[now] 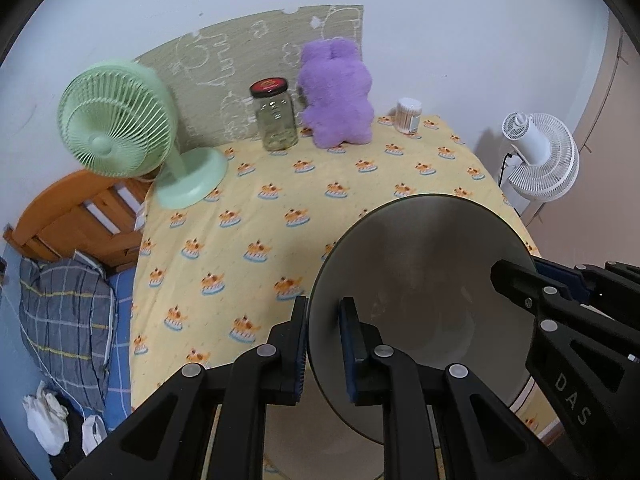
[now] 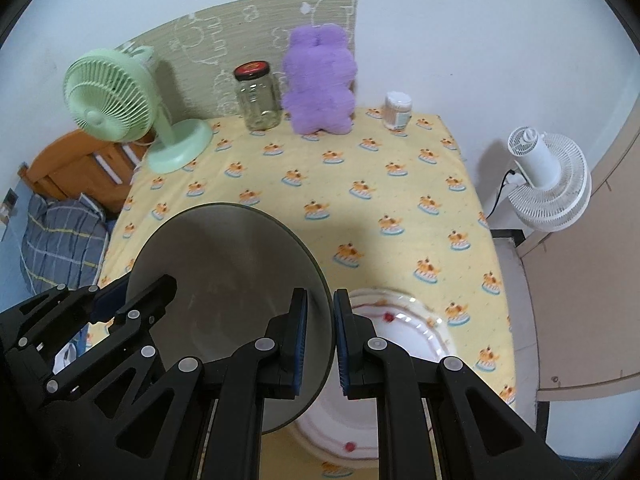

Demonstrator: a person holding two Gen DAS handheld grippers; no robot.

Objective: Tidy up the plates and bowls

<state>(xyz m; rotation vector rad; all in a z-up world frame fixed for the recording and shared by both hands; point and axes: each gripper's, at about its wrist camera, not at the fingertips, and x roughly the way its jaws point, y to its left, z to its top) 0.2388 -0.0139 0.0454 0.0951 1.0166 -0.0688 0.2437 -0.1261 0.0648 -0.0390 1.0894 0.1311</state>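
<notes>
**Grey bowl held by two tools above a patterned bench**

A bench (image 2: 400,184) covered in a yellow cloth printed with small orange figures stands against a pale wall. Along its far edge sit a green fan (image 2: 116,96) at the left, a glass jar (image 2: 258,96) with a dark lid, a purple plush toy (image 2: 320,84), and a small round container (image 2: 397,111) at the right. A white fan (image 2: 548,184) stands off the bench's right side; a bed with a plaid pillow lies to the left.

At the near edge, a grey bowl (image 2: 228,288) is tilted nearly onto its side. The left tool (image 1: 323,344) is closed on the bowl's left rim, one finger inside and one outside. The right tool (image 2: 320,344) is likewise clamped on the bowl's right rim. Just right of the bowl and below it, a white plate (image 2: 404,332) with a red trim pattern lies flat on the bench.

The step appears to be setting the bowl into place, possibly on the plate. To do it well, level the bowl first so its base faces down, keep both grips even so the rim does not slip, lower it centred, and release only once it rests steadily.
</notes>
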